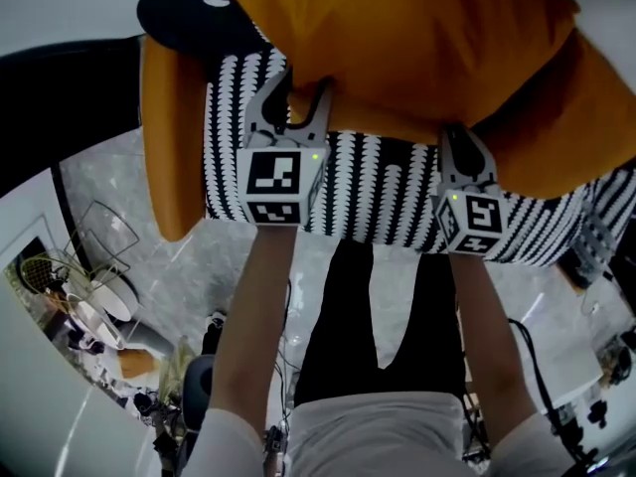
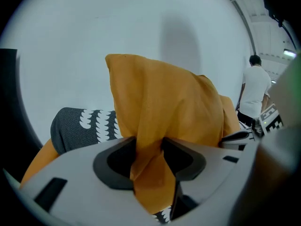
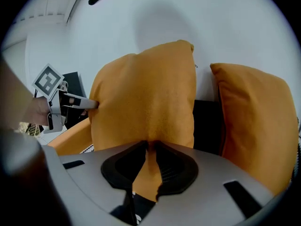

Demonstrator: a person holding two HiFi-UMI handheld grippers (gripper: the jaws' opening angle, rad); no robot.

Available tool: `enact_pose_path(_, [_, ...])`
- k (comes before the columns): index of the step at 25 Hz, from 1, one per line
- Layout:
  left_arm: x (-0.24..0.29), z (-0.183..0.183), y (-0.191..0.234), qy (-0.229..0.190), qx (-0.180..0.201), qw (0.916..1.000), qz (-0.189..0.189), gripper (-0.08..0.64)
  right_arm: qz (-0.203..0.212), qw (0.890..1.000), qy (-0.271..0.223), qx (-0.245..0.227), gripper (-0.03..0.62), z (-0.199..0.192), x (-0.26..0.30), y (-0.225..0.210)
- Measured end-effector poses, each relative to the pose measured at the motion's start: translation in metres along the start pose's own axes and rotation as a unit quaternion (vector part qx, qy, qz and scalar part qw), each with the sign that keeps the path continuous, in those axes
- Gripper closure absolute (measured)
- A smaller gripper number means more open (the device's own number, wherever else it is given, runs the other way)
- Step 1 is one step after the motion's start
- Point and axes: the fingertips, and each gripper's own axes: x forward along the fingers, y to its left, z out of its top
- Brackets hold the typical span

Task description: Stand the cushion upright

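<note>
An orange cushion (image 1: 397,38) (image 2: 164,102) (image 3: 146,102) stands upright on the black-and-white patterned seat (image 1: 378,187), leaning back toward the white wall. My left gripper (image 1: 296,92) (image 2: 149,147) holds a fold of the cushion's lower left edge between its pads. At the lower right edge my right gripper (image 1: 459,137) (image 3: 151,149) pinches a narrow crease of the same fabric. Each gripper's tip shows in the other's view at the cushion's side. The cushion's bottom edge is hidden behind the jaws.
A second orange cushion (image 3: 254,131) (image 1: 566,137) stands to the right. A dark patterned cushion (image 2: 84,124) (image 1: 189,8) lies at the left by the orange armrest (image 1: 169,137). Wire baskets and clutter (image 1: 89,276) sit on the floor at lower left. A person in white (image 2: 254,88) stands far right.
</note>
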Motion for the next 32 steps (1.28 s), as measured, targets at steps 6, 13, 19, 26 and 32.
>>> enact_pose_path(6, [-0.013,-0.023,0.018,0.041,-0.009,0.9991,0.002,0.289,0.022,0.999,0.035,0.012,0.426,-0.012,-0.006,-0.007])
enact_pose_path(13, [-0.044,-0.008,0.046,0.041,-0.026,0.9987,0.017,0.333,0.045,0.998,0.03,-0.013,0.425,0.029,-0.026,-0.023])
enact_pose_path(19, [-0.097,0.038,0.028,0.012,-0.041,0.999,-0.009,0.468,0.066,0.998,0.006,-0.007,0.488,0.076,-0.077,-0.017])
enact_pose_path(26, [-0.169,0.056,-0.027,0.008,-0.048,0.9973,-0.055,0.535,0.093,0.994,-0.035,0.047,0.545,0.115,-0.173,0.001])
enact_pose_path(32, [-0.231,0.047,-0.068,0.014,-0.112,0.988,-0.106,0.558,0.027,0.992,-0.033,0.12,0.554,0.099,-0.245,-0.023])
